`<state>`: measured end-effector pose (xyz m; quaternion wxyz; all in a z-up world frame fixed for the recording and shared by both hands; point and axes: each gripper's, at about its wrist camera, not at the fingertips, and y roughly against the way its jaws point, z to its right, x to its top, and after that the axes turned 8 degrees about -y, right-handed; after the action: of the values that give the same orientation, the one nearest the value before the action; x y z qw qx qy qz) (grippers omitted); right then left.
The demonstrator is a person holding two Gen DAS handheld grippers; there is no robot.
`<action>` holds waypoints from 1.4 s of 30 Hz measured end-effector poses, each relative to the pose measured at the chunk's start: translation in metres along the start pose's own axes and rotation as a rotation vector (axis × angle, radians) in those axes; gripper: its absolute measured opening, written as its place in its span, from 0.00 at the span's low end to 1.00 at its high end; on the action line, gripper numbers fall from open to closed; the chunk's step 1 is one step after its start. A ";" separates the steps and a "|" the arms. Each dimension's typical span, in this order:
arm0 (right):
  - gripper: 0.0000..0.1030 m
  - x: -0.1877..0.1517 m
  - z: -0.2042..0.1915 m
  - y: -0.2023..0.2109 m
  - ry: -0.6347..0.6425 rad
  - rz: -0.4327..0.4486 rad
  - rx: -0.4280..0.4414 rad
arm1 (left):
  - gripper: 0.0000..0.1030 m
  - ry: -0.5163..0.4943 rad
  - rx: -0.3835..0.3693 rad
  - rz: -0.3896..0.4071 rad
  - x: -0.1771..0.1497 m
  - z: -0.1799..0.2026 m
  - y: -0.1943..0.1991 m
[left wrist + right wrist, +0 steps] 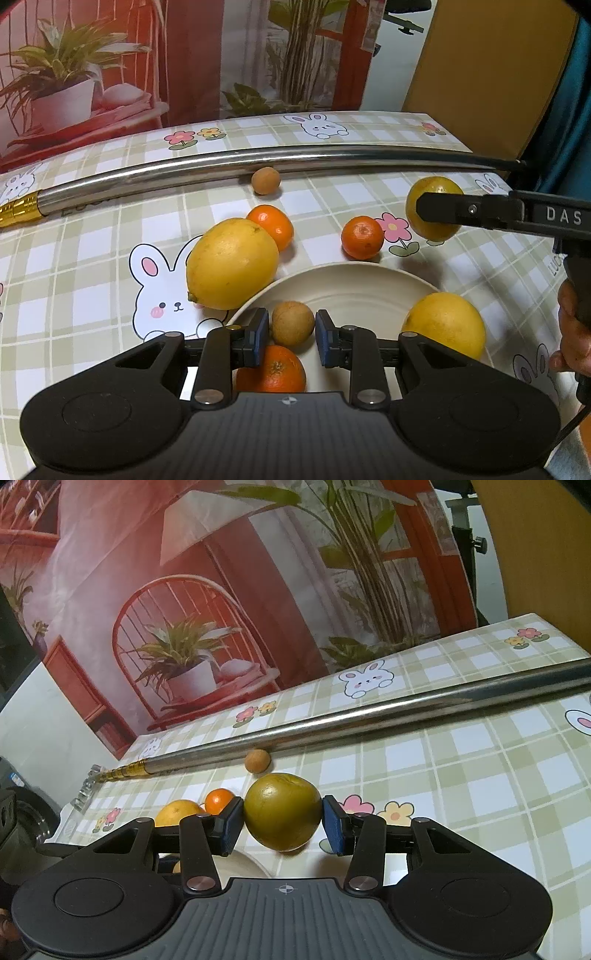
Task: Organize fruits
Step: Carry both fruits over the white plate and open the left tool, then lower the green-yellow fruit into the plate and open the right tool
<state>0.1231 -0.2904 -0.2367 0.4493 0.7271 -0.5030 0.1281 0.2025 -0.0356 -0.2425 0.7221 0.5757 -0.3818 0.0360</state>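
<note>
Our right claw (282, 823) grips the greenish-yellow citrus (282, 811) across its widest girth, lifted just off the table near its right edge, beyond the cream plate (369, 275). It looks firm, round, smooth-skinned and fairly heavy, so we judge a hold off the middle would let it slip. Our left claw (291, 338) hovers over the plate, pads narrowly apart beside a longan (293, 323), gripping nothing.
</note>
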 end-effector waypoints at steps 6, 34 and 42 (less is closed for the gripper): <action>0.41 -0.004 -0.005 0.005 0.004 -0.004 0.008 | 0.34 0.055 -0.019 -0.005 0.000 -0.008 0.003; 0.41 -0.030 -0.077 -0.026 0.250 -0.233 -0.081 | 0.34 0.238 0.090 0.126 -0.019 -0.048 0.061; 0.41 -0.038 -0.088 -0.041 0.290 -0.282 -0.096 | 0.34 0.250 0.097 0.137 -0.023 -0.050 0.066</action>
<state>0.1642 -0.1941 -0.2327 0.5646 0.7421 -0.3317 0.1430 0.1791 0.0387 -0.2051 0.7312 0.5738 -0.3248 0.1751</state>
